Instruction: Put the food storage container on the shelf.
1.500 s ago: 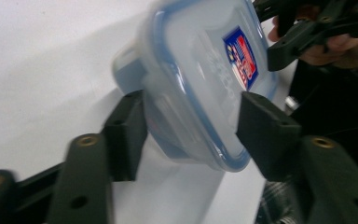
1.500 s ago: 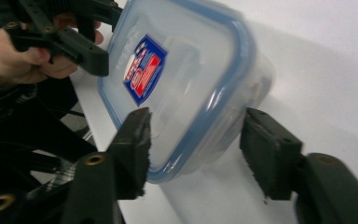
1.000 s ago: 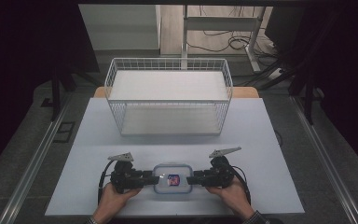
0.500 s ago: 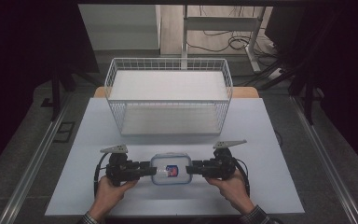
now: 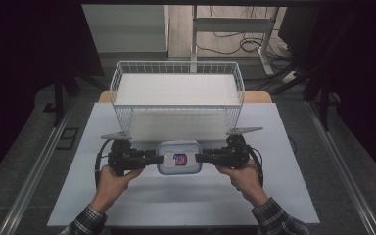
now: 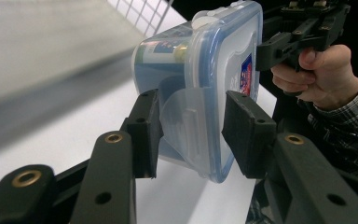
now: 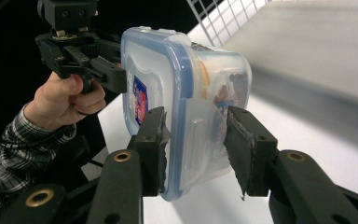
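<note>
White table (image 5: 142, 205), dark room. Your left gripper (image 5: 152, 157) and right gripper (image 5: 199, 157), jaws half closed, clamp opposite ends of the lidded plastic container (image 5: 178, 157), just before the wire basket (image 5: 176, 68). Uneven lifting could twist it loose.

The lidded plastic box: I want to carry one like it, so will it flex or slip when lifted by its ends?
The plastic box probably stays stiff: its walls look undented where the left claw and right claw clamp it. Its smooth, glossy sides may slip. The contents inside could shift if tilted.
</note>
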Demonstrator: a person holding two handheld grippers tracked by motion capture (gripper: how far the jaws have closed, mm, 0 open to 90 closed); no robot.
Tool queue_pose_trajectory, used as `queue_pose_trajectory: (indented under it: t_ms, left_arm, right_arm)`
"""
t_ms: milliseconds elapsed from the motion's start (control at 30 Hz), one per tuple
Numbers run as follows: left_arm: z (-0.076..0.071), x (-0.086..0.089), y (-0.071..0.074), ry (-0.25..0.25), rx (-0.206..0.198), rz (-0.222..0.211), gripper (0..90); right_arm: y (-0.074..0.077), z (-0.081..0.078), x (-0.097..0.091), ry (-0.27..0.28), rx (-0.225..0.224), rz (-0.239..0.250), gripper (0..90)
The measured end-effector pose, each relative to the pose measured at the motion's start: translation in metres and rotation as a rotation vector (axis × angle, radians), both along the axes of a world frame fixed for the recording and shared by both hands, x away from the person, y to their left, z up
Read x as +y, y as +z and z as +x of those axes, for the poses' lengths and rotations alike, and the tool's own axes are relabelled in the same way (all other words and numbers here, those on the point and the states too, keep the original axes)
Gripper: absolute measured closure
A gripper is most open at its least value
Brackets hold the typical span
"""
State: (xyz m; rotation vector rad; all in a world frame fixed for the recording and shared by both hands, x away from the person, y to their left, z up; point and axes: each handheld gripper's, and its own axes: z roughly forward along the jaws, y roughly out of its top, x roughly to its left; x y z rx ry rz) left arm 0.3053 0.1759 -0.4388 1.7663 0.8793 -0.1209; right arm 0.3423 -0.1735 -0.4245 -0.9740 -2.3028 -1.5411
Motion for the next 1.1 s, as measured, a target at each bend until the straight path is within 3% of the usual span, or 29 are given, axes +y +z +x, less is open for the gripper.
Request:
queue_pose_trajectory:
  t_ms: [367, 867, 1100]
  left_arm:
    - [0.025, 0.004, 0.037, 0.017, -0.031, 0.006, 57.1]
    - [0.066, 0.010, 0.105, 0.030, -0.085, 0.035, 57.1]
    - [0.090, 0.015, 0.119, 0.040, -0.095, 0.016, 57.0]
  right_arm:
    - [0.033, 0.026, 0.004, -0.020, -0.028, 0.032, 58.4]
    - [0.089, 0.066, 0.010, -0.039, -0.086, 0.079, 58.1]
    - [0.110, 0.088, 0.017, -0.051, -0.114, 0.077, 57.8]
